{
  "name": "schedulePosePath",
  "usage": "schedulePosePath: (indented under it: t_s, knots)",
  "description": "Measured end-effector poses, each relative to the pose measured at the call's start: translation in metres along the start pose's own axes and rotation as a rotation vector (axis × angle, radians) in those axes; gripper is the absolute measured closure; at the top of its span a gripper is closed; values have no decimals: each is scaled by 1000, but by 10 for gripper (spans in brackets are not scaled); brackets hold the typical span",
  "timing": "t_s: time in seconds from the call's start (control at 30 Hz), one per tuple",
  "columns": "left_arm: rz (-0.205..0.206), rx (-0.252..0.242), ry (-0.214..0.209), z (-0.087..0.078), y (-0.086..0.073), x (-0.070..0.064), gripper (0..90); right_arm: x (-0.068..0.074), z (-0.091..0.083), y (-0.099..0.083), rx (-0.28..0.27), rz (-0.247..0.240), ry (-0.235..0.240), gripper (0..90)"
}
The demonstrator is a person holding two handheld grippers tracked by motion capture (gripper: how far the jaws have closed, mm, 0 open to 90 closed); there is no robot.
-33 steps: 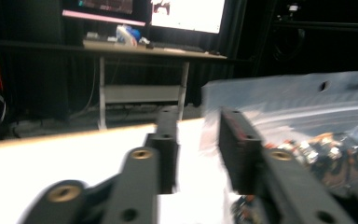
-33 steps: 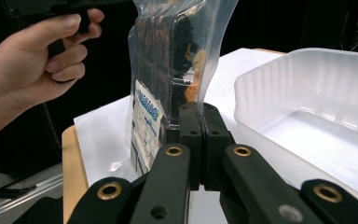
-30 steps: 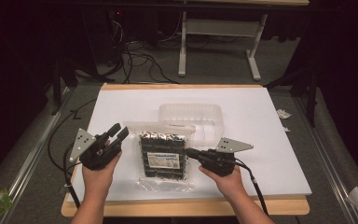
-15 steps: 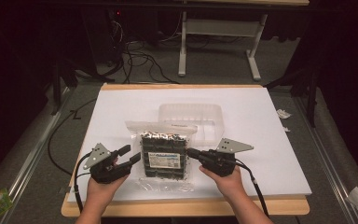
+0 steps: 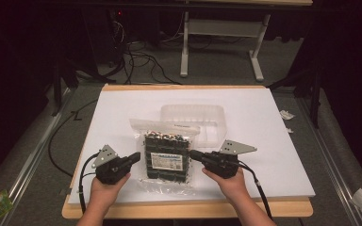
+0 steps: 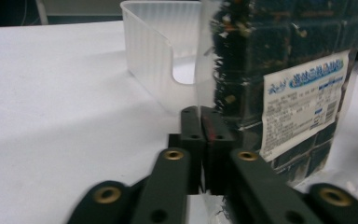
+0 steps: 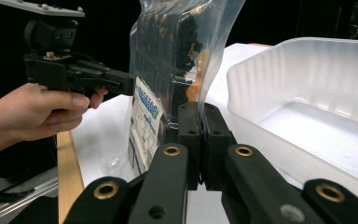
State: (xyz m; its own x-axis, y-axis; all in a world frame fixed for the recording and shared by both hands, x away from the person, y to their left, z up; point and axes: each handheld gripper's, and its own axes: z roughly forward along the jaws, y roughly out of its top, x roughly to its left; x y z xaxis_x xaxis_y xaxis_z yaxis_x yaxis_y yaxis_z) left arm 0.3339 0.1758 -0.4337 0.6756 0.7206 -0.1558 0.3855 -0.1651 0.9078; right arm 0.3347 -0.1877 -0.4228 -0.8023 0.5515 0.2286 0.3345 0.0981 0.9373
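Both tongs (image 5: 134, 158) (image 5: 195, 154) on bag (image 5: 167, 155) edges

We saw a table (image 5: 283, 212) with a pale wooden edge, its top covered by a white sheet (image 5: 122, 113). On that sheet lay a clear bag of dark contents (image 5: 166, 157) with a printed label, near the front. Just behind it sat an empty translucent plastic tray (image 5: 193, 113), touching the bag's far end.

Label text (image 6: 303, 100) on bag (image 6: 279, 70) too blurred to read. Bag top cropped by frame edge. Contents probably dark dried pieces, unclear.
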Motion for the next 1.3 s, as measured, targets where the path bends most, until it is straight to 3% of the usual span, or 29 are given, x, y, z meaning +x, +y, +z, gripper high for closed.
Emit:
schedulePosePath:
  t_s: [0.13,0.17,0.2,0.23,0.27,0.3,0.33,0.37,0.5,0.53,0.57,0.6,0.63,0.67,0.77,0.9,1.03,1.1,1.3]
  knots:
    - [59,-6,13,-1,0,-5,900,0,-2,-2,13,-9,1,874]
    - [70,-8,18,-1,0,-7,900,-1,-4,-3,16,-2,14,805]
    - [72,-13,22,-1,0,-7,900,-1,-4,-3,16,-2,14,805]
    - [82,-16,28,-1,-1,-9,900,-2,-3,-3,25,12,42,666]
    - [82,-16,28,-1,-1,-9,900,-2,-3,-3,25,12,42,666]
    - [94,-21,29,-2,-1,-9,900,-4,-1,-3,31,47,69,523]
    - [94,-21,29,-2,-1,-9,900,-4,-1,-3,31,47,69,523]
    - [101,-28,33,-2,-1,-10,900,-7,6,-2,55,80,77,430]
    - [111,-36,34,-2,0,-12,900,-9,16,-1,62,88,97,464]
    - [111,-36,34,-2,0,-12,900,-9,20,0,69,88,107,493]
    - [106,-34,34,-2,-1,-12,900,-7,24,1,66,72,129,618]
    - [104,-30,33,-2,-1,-11,900,-5,24,1,61,67,132,670]
    - [104,-30,33,-2,-1,-11,900,-5,24,1,61,67,132,670]
    - [99,-22,36,-1,-1,-10,900,-6,24,2,58,74,166,734]
    - [74,-13,43,1,-1,-9,890,-4,23,2,52,86,205,763]
    - [42,-23,31,-3,-1,-4,651,1,19,6,36,71,212,766]
    - [31,-53,42,-8,0,-1,519,4,9,13,-2,42,188,767]
    - [33,-55,54,-9,0,-1,504,4,6,15,-14,38,179,767]
    - [31,-15,115,-8,-4,9,401,3,-16,26,-69,10,117,766]
